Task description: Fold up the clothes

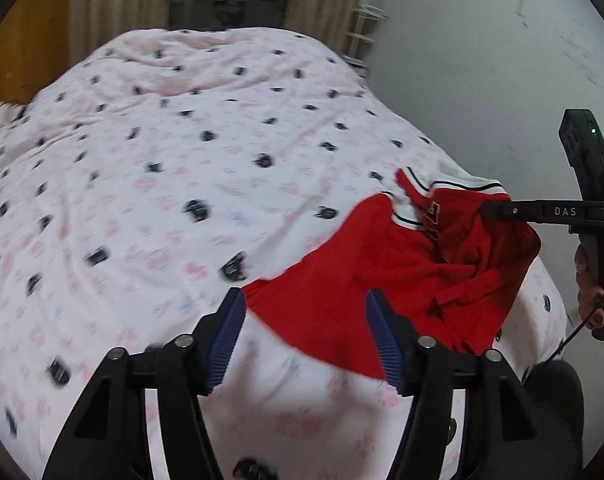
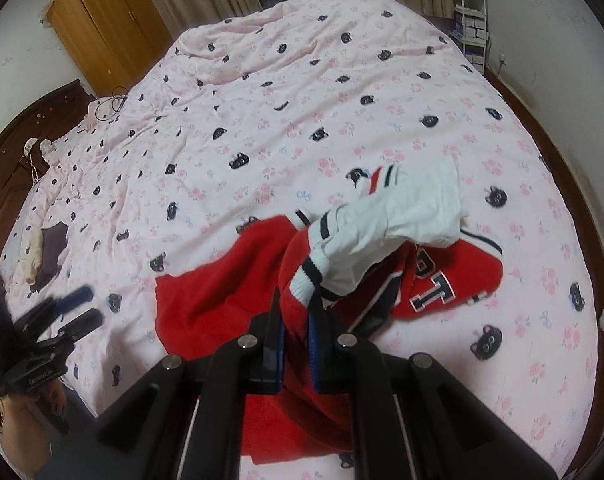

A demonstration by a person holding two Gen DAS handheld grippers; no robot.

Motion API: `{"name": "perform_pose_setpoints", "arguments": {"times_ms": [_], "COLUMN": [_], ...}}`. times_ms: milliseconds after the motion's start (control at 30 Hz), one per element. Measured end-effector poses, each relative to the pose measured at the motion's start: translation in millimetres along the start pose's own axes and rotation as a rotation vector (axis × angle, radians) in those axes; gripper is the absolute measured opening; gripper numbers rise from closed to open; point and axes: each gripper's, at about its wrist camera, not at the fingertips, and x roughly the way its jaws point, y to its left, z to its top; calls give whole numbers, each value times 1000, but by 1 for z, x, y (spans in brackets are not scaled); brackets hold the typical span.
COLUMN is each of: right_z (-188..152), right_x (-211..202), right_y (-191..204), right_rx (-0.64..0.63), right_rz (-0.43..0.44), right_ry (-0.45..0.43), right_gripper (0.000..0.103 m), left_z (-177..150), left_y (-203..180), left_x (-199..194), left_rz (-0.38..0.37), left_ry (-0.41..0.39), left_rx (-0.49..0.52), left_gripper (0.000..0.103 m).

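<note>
Right now your left gripper (image 1: 306, 332) hangs above the near edge of the bed (image 1: 149, 184) with its blue pads spread wide and nothing between them; a flat corner of the red jacket (image 1: 382, 276) shows just past the tips. Moving right, that jacket lies in a rumpled heap on the patterned duvet (image 2: 302, 92) near the bed's near side, its red body bunched, one white sleeve (image 2: 398, 224) with dark stripes thrown across the top, and a large letter patch (image 2: 434, 288) showing on the crumpled part. It is not lying folded. Furthest right, your right gripper (image 2: 295, 326) has its fingers drawn close together on a ridge of the red cloth by the striped hem (image 2: 306, 276), and the fabric runs down between them, so I judge it is pinching the jacket.

Mind the hazards. The pinch looks to take a thick gather, so several layers may lift together and drag the sleeve underneath, leaving a twist. With only one side held, any pull could slide the whole heap toward the bed's edge. The knit is heavy and limp; a shallow bite may slip. Your left view is blurred, so placing those spread pads on the flat corner may miss.
</note>
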Motion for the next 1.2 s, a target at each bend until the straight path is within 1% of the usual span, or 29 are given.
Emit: {"name": "perform_pose_setpoints", "arguments": {"times_ms": [67, 200, 300, 367, 467, 567, 667, 767, 833, 900, 933, 967, 1000, 1100, 1200], "right_z": [-5, -16, -23, -28, -35, -39, -42, -43, -43, -43, -43, -43, -44, -44, -45], "right_x": [0, -3, -6, -6, -5, -5, -4, -2, -2, -2, -2, -2, -3, -4, -5], "right_y": [-3, -18, -30, -38, -48, -57, -63, -66, -67, -67, -67, -67, -66, -65, -64], "right_rx": [3, 24, 40, 46, 56, 60, 65, 65, 68, 72, 74, 75, 75, 79, 81], "right_rz": [-8, -13, -15, -20, -19, -20, -15, -11, -6, -2, -2, -1, -1, -7, -16], "right_ry": [6, 10, 13, 18, 26, 29, 32, 32, 30, 28, 27, 26, 25, 25, 23], "right_gripper": [10, 10, 10, 10, 9, 9, 9, 9, 9, 9, 9, 9, 9, 9, 9], "left_z": [18, 49, 71, 82, 94, 98, 93, 89, 87, 85, 84, 85, 85, 83, 84], "left_y": [-9, -29, -51, -62, -69, -72, -75, -78, -80, -81, -79, -76, -75, -74, -68], "left_x": [23, 67, 96, 116, 148, 170, 182, 187, 190, 191, 190, 189, 187, 180, 172], "left_rz": [-49, -151, -200, -197, -187, -170, -165, -173, -175, -155, -155, -161, -171, -171, -175], "left_ry": [39, 128, 174, 202, 253, 294, 323, 332, 337, 343, 343, 342, 340, 326, 308], "left_rx": [69, 172, 257, 293, 302, 312, 332, 343, 351, 353, 342, 325, 312, 325, 276], "left_gripper": [58, 58, 58, 58, 58, 58, 58, 58, 52, 25, 19, 11, 6, 3, 3]}}
